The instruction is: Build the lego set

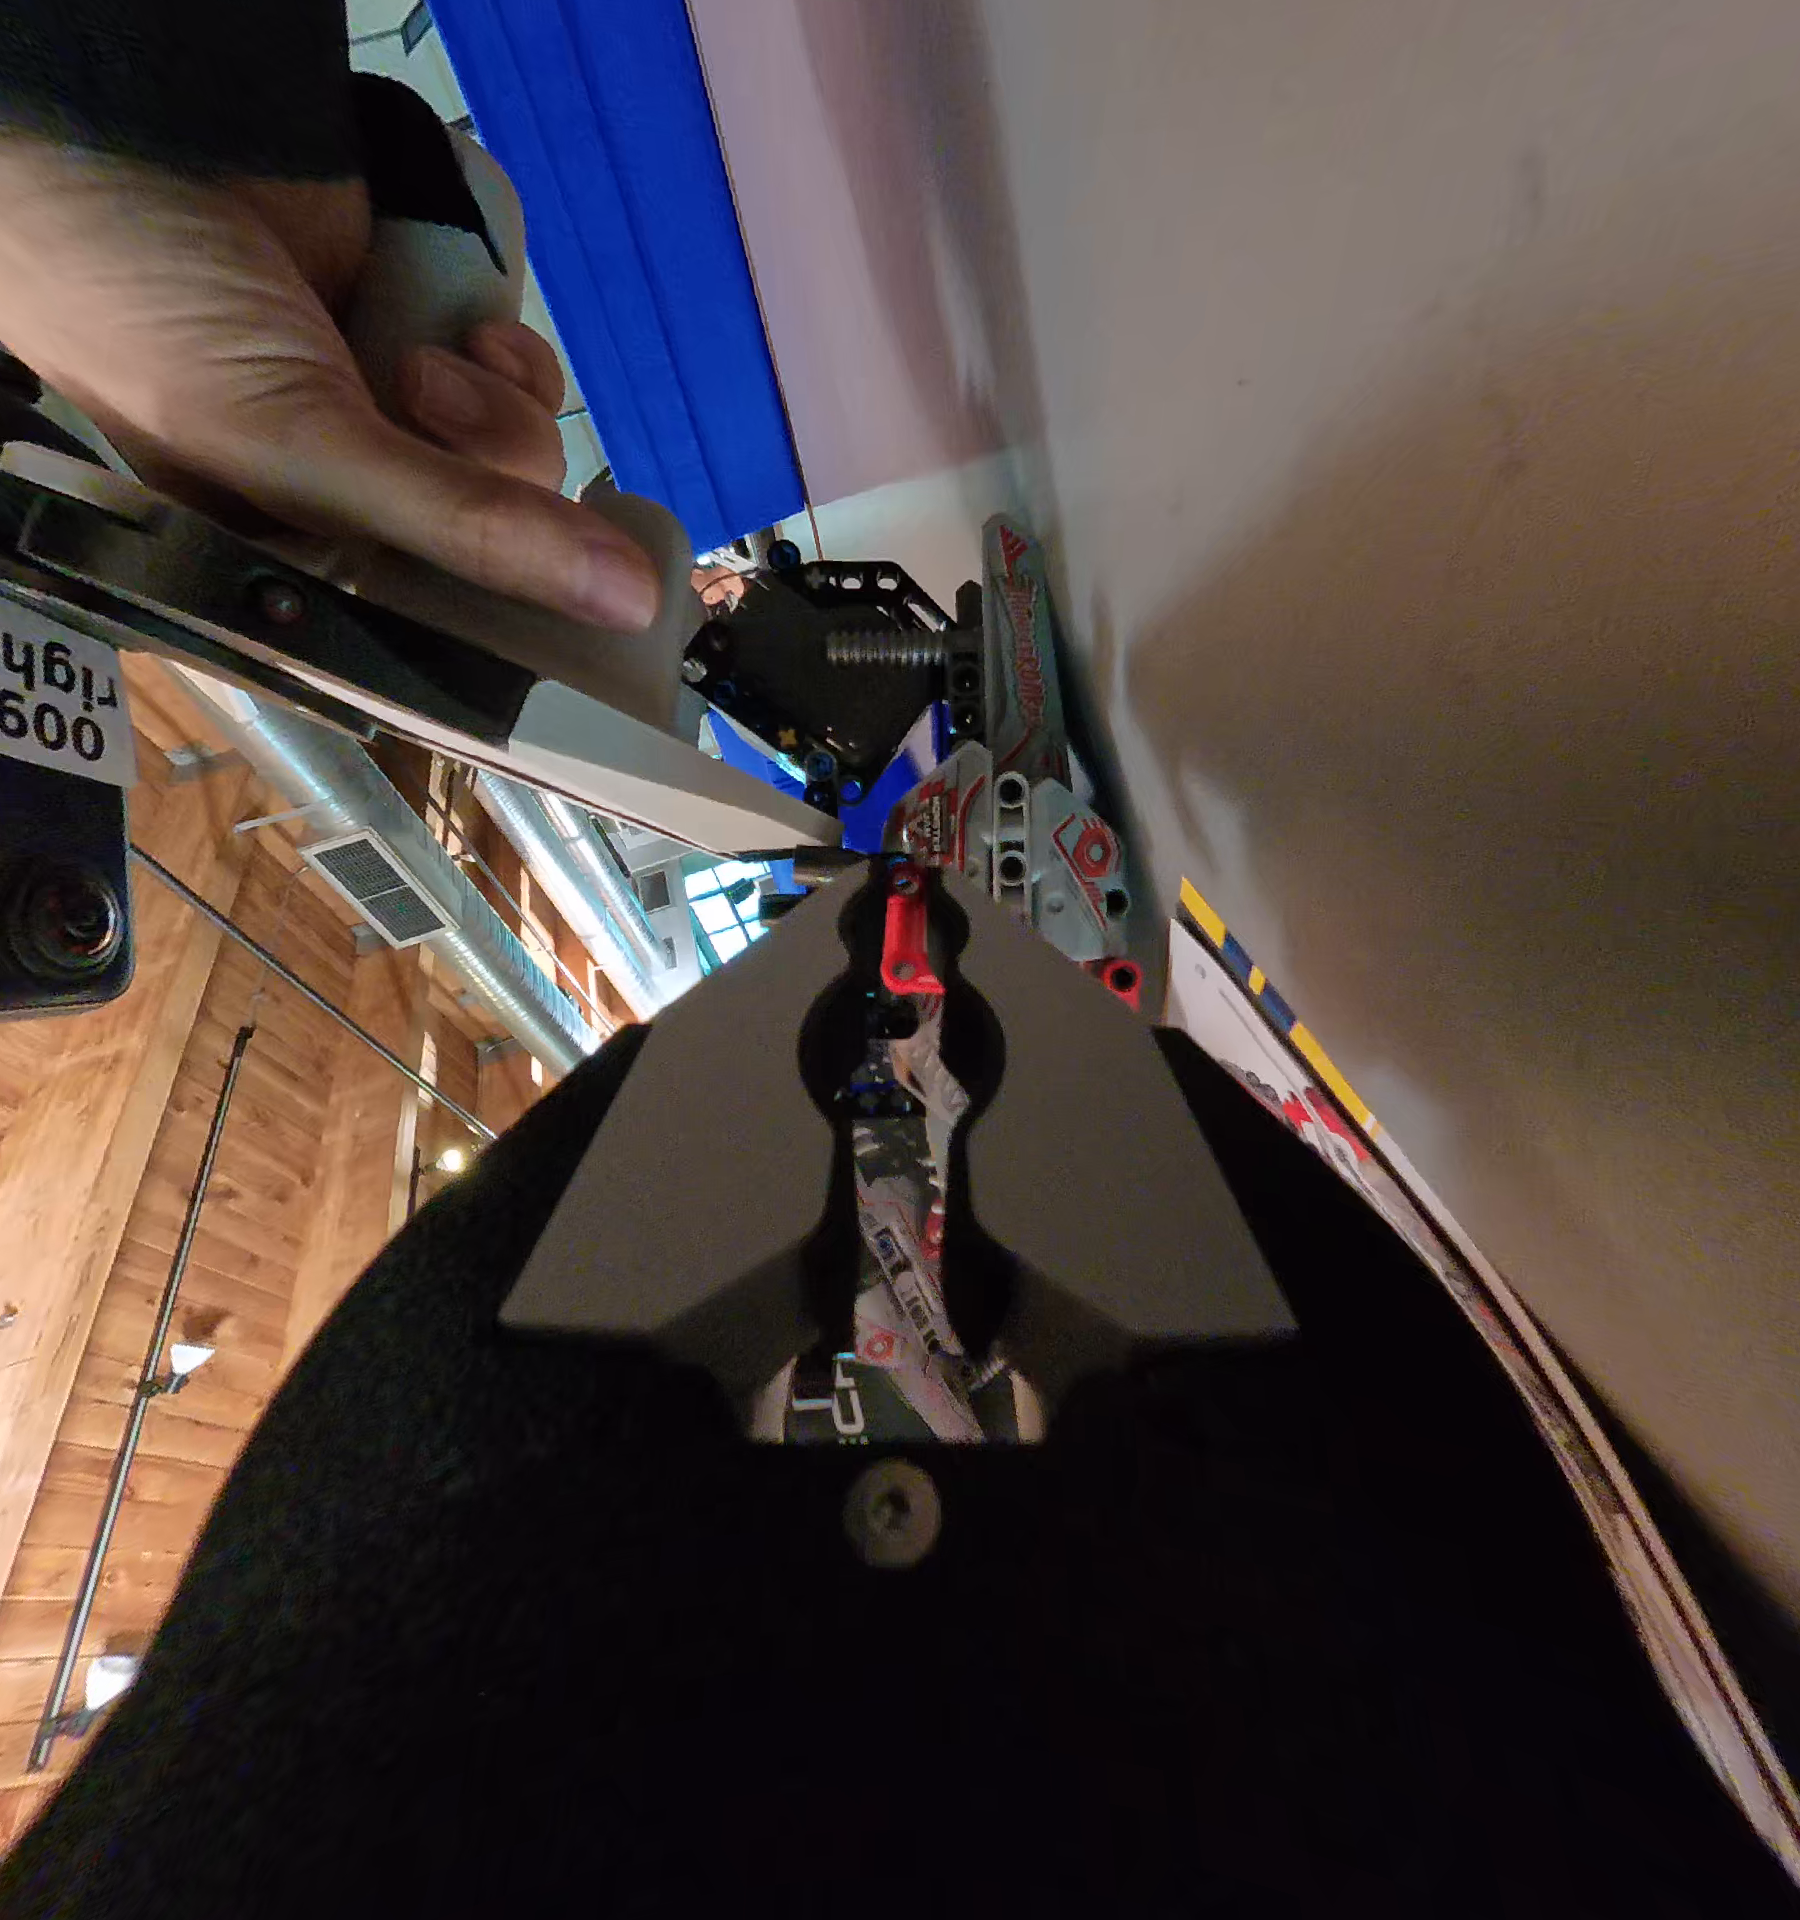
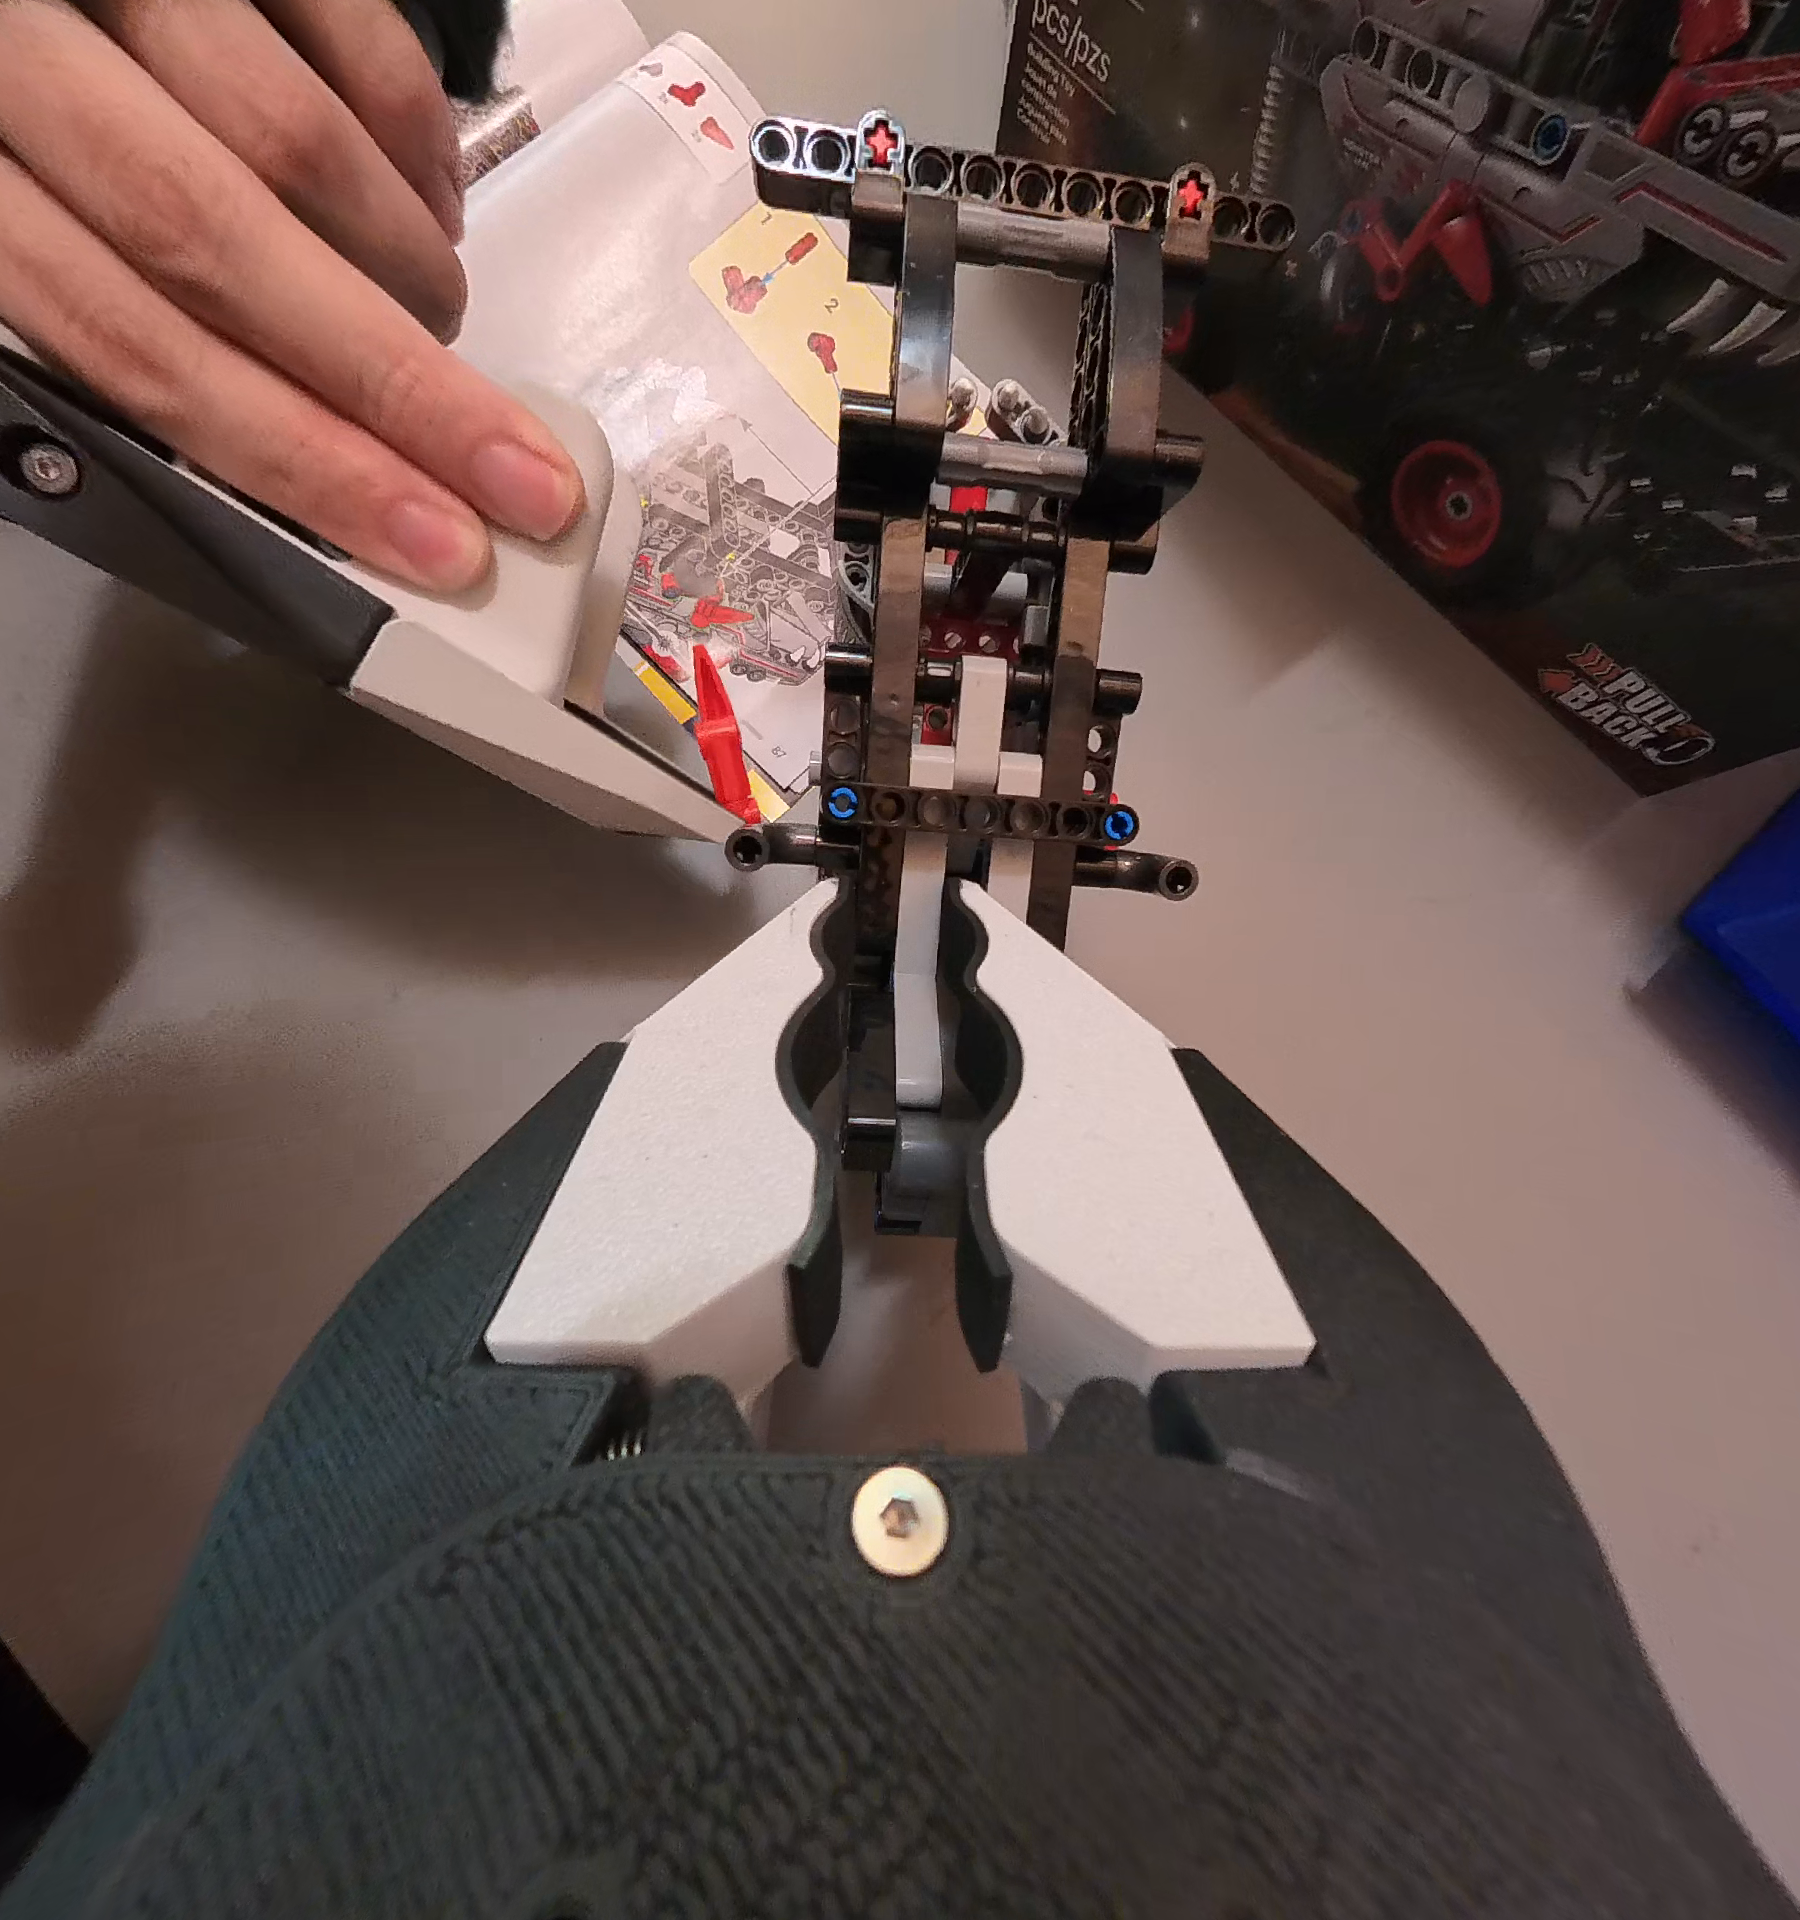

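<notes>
White table (image 2: 1395, 1039), set box (image 2: 1498, 364) at 2 o'clock, instruction booklet (image 2: 667, 343) at 11, open at a late step. Dark chassis frame (image 2: 989, 520) stands at centre, beams, axles and blue pins already joined; wheels and body panels seemingly left. Right gripper (image 2: 901, 935) pinches the frame's near end. Left gripper (image 2: 740, 821), entering from 9 o'clock, nips a small red piece (image 2: 719, 738) beside the frame's left axle stub, apparently not yet seated.

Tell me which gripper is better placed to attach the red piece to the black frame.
Left. The left gripper grips the red piece, its tip close to the side axle of the black frame. The right gripper is shut on that frame, steadying it.
</notes>
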Motion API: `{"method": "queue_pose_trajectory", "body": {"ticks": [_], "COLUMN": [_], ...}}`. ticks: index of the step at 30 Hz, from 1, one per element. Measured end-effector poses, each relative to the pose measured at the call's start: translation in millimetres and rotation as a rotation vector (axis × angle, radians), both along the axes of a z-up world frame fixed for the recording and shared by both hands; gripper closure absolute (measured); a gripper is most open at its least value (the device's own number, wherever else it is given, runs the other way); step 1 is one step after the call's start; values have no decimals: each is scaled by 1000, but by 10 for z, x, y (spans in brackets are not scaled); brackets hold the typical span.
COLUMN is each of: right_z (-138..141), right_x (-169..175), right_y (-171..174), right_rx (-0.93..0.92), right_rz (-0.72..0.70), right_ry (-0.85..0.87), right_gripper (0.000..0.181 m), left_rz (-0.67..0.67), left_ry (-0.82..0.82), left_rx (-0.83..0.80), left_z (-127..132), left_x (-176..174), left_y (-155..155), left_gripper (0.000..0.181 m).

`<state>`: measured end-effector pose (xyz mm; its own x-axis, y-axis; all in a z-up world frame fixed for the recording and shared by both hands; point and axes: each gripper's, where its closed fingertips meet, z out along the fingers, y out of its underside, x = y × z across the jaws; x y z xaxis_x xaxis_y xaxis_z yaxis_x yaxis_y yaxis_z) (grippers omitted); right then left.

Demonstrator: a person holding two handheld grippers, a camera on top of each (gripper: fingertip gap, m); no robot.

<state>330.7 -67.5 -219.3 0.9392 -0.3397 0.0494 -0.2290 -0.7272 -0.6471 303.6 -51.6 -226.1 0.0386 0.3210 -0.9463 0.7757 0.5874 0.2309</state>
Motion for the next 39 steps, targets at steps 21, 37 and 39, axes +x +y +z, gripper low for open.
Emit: {"method": "queue_pose_trajectory", "body": {"ticks": [21, 37, 39], "right_z": [4, 7, 9], "right_x": [-7, -3, -1], "right_y": [-4, -7, -8], "right_rx": [7, 14, 15], "right_rz": [10, 15, 14], "right_ry": [-2, -4, -3], "right_gripper": [166, 166, 166], "left_rz": [-49, -113, -111], "left_ry": [1, -106, -98], "left_rx": [-22, -46, -45], "left_z": [18, 72, 80], "left_x": [82, 37, 20], "left_y": [-119, -149, -166], "left_gripper": [177, 178, 177]}}
